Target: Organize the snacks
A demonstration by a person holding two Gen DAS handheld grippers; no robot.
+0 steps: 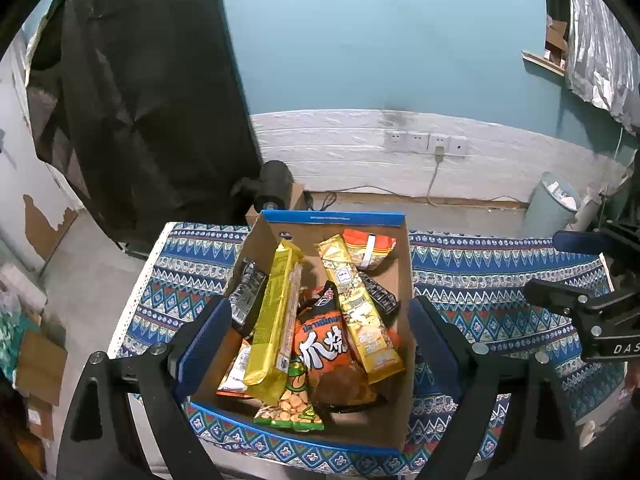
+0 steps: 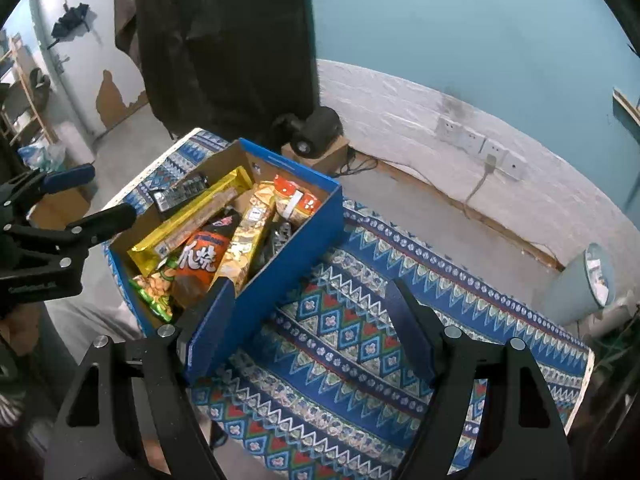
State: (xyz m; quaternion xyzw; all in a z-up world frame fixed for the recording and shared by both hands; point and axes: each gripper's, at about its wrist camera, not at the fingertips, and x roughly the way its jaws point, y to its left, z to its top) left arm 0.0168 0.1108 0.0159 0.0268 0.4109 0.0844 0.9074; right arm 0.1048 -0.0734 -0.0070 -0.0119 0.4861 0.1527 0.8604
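A cardboard box with blue outer walls (image 1: 332,218) stands on the patterned cloth. It holds several snack packets: a long yellow one (image 1: 276,320), an orange one with large characters (image 1: 324,344), a gold cracker pack (image 1: 360,312), a green bag of nuts (image 1: 292,404), an orange-white bag (image 1: 368,248) at the back, and black packs (image 1: 248,292). My left gripper (image 1: 320,304) hangs open above the box, one finger over each side wall, gripping nothing. My right gripper (image 2: 311,286) is open over the cloth just right of the box (image 2: 288,280), nothing between its fingers.
The table under the blue patterned cloth (image 2: 360,340) extends to the right of the box. Behind it, a black device on a small carton (image 1: 274,188), wall sockets with a cable (image 1: 436,144) and a pale bin (image 1: 552,204). A dark cloth (image 1: 152,100) hangs at the left.
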